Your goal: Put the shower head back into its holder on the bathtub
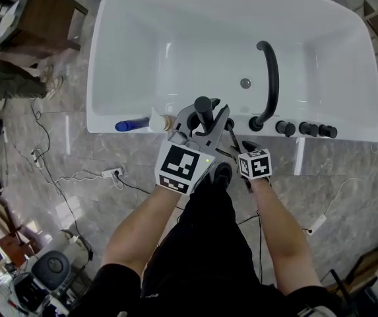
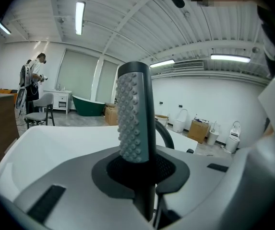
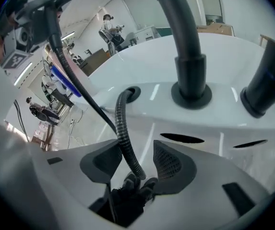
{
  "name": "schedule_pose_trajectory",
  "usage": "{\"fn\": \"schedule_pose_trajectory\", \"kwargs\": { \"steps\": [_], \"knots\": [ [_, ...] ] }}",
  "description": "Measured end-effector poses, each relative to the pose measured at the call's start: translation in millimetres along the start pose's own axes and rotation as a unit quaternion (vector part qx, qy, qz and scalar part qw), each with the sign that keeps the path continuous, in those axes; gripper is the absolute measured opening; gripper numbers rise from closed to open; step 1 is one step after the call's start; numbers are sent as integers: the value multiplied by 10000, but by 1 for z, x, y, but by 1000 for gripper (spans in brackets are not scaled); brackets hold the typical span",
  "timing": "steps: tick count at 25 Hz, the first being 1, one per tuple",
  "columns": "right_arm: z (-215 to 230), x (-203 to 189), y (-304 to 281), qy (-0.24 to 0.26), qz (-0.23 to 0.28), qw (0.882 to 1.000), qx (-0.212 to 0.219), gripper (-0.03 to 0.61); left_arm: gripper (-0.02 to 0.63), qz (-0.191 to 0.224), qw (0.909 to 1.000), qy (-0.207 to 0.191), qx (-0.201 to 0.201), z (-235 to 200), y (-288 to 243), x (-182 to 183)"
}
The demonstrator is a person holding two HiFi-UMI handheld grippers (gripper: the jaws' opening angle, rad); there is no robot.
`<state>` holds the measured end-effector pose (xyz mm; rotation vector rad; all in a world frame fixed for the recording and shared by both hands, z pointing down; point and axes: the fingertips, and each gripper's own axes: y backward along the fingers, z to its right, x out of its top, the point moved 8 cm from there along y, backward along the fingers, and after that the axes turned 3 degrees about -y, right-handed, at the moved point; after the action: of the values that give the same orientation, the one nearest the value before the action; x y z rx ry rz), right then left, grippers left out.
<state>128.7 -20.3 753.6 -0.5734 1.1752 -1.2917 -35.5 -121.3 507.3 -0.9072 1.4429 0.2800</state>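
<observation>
**Head view.** The left hand-held gripper (image 1: 202, 121) is over the near rim of the white bathtub (image 1: 103, 58). It is clamped on the black shower head (image 1: 204, 107), which stands roughly upright between its jaws. The right hand-held gripper (image 1: 233, 137) sits just to the right of the left one and slightly nearer the person, pointing steeply down at the rim. Beyond and to the right of both are the curved black spout (image 1: 272, 78) and a row of black knobs (image 1: 307, 129). A blue bottle (image 1: 130, 125) lies on the rim to the left of the left hand-held gripper.

**Left gripper view.** Both pads of the left hand-held gripper (image 2: 142, 169) press on the shower head (image 2: 135, 114). Its studded spray face is turned left, and its handle runs down between the jaws. The bathtub (image 2: 55, 138) rim spreads out ahead of the jaws.

**Right gripper view.** The jaws of the right hand-held gripper (image 3: 137, 159) stand apart. The ribbed black hose (image 3: 124, 128) runs up between them, close against the left pad and clear of the right pad, so it is not gripped. Ahead of the jaws the hose enters a round opening (image 3: 131, 92) in the bathtub (image 3: 233, 114) rim. The spout (image 3: 191, 75) base stands just right of that opening, and a knob (image 3: 267, 80) is further right.
</observation>
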Motion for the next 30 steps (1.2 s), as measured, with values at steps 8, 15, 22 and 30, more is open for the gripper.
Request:
{"fn": "schedule_pose_trajectory", "kwargs": {
  "steps": [8, 15, 22, 30],
  "knots": [
    [-24, 14, 24, -8, 314, 9995, 48, 64, 80, 21, 10000, -35, -14, 3, 17, 9],
    [-28, 69, 40, -158, 278, 9991, -263, 89, 80, 360, 9992, -151, 94, 12, 32, 49],
    [-66, 86, 110, -37, 984, 9951, -127, 100, 80, 531, 9981, -297, -71, 19, 67, 91],
    [-81, 92, 219, -358, 1924, 9806, -138, 58, 80, 923, 9951, -347, -69, 16, 113, 146]
  ]
}}
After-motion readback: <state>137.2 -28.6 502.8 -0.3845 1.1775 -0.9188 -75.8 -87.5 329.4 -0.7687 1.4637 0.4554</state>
